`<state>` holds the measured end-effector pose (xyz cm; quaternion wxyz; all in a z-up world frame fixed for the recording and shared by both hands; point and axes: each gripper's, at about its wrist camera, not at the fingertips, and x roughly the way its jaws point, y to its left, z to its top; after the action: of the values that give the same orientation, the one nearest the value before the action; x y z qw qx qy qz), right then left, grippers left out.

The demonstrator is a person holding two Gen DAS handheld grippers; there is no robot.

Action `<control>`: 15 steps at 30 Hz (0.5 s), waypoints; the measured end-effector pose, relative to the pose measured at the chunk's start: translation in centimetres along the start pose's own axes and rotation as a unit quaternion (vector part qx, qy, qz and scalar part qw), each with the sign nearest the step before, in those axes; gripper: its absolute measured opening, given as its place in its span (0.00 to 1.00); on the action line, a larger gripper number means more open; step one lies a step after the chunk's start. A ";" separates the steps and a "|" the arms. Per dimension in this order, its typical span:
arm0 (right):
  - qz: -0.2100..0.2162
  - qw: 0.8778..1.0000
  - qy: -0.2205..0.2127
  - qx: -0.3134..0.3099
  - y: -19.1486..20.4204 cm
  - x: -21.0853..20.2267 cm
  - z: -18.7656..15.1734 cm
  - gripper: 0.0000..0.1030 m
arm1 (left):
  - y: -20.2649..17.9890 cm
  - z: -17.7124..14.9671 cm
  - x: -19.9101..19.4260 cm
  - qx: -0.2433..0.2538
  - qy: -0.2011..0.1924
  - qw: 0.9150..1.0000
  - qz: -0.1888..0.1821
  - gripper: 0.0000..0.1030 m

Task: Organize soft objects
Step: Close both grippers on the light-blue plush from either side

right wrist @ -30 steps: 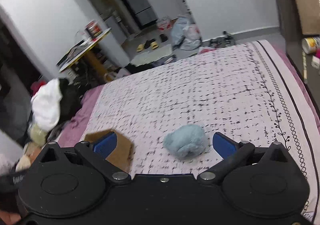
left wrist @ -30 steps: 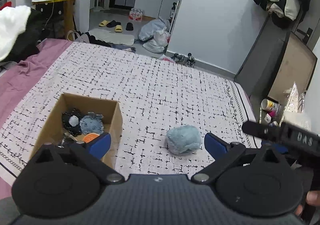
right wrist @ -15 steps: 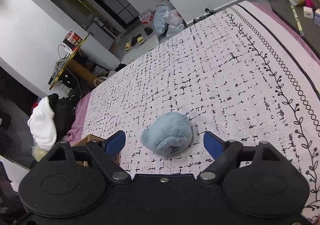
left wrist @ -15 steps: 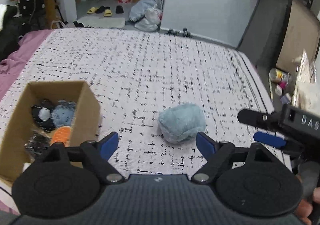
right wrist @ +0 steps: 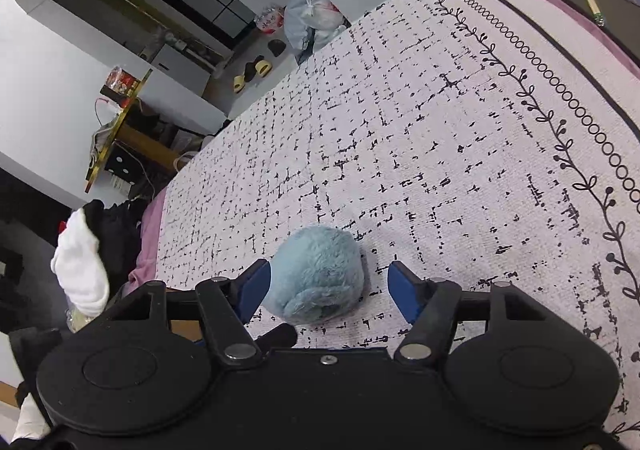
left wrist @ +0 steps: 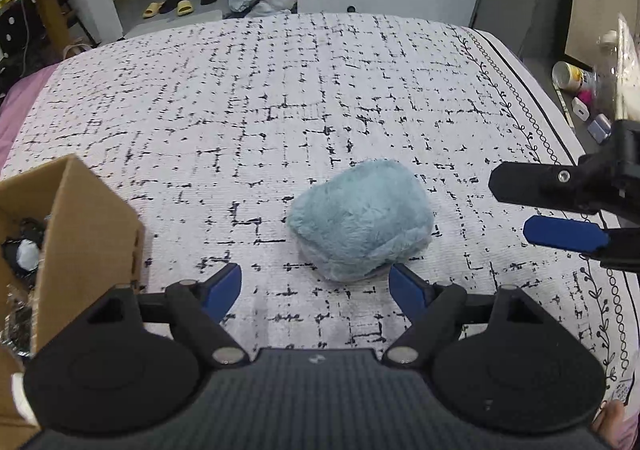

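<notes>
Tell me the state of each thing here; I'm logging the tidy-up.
Blue plush toy: lying on the bedspread, not gripped.
Cardboard box: open-topped, soft toys inside.
Left claw: open, empty, toy just ahead; jaws just narrowed.
Right claw: open around the toy, jaws just closing.

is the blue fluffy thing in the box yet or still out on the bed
Out. The blue plush lies on the bedspread, beside the cardboard box.
</notes>
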<state>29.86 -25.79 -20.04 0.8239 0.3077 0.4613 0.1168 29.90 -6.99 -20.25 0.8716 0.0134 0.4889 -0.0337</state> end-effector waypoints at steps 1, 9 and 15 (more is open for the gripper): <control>0.000 1.000 0.002 0.000 -0.1 0.2 0.0 0.62 | 0.0 0.0 0.3 0.001 -0.001 1.000 -0.001 0.78; 0.008 1.000 0.006 0.011 -0.5 1.4 0.3 0.62 | 1.1 -0.1 1.1 -0.045 -0.083 0.995 -0.045 0.78; 0.008 1.000 0.002 0.024 -0.7 2.8 0.5 0.56 | 2.3 0.4 2.6 -0.102 -0.096 0.988 -0.065 0.65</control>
<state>31.75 -25.18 -22.24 0.8143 0.3304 0.4636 0.1130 31.74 -4.81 -22.31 0.9070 -0.1105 0.4041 -0.0416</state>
